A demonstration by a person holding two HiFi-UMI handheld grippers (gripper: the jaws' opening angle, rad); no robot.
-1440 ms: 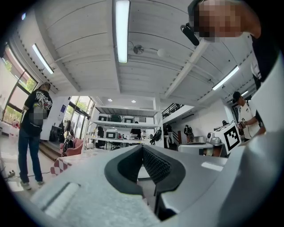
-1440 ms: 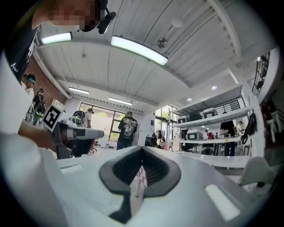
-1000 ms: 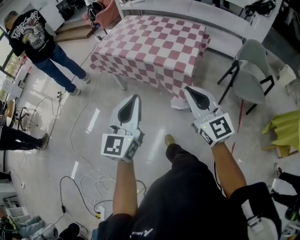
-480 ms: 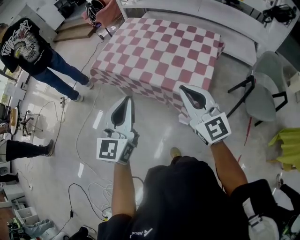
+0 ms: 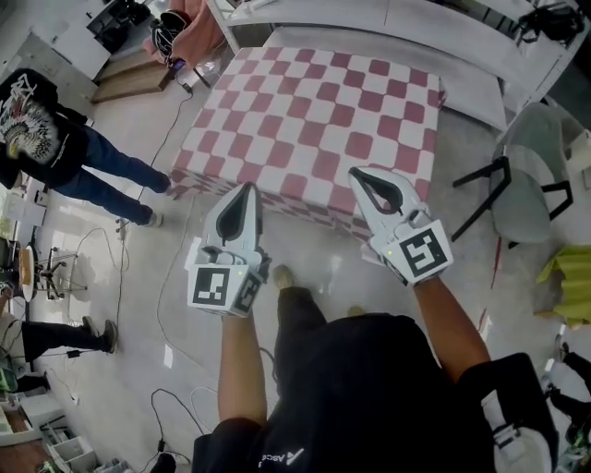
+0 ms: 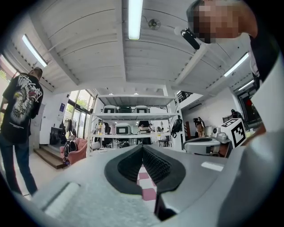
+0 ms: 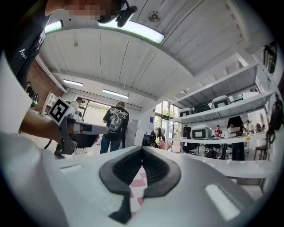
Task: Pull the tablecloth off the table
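A red-and-white checked tablecloth [image 5: 314, 120] covers the table and hangs over its edges. My left gripper [image 5: 246, 187] is shut and holds nothing; its tip is just short of the cloth's near edge, above the floor. My right gripper [image 5: 355, 174] is also shut and empty, with its tip over the near right part of the cloth. In the left gripper view the jaws [image 6: 142, 147] meet, and a strip of the checked cloth [image 6: 147, 185] shows below them. The right gripper view shows closed jaws [image 7: 142, 149] with the cloth [image 7: 135, 181] beneath.
A grey chair [image 5: 520, 196] stands right of the table. A long white bench [image 5: 397, 23] runs behind it. A person in a black shirt [image 5: 42, 139] stands at the left. Cables [image 5: 171, 277] trail across the floor. A yellow object [image 5: 568, 282] sits at the far right.
The table has come nearer in the head view. Both grippers, still shut, now reach its near edge; before, they were over open floor.
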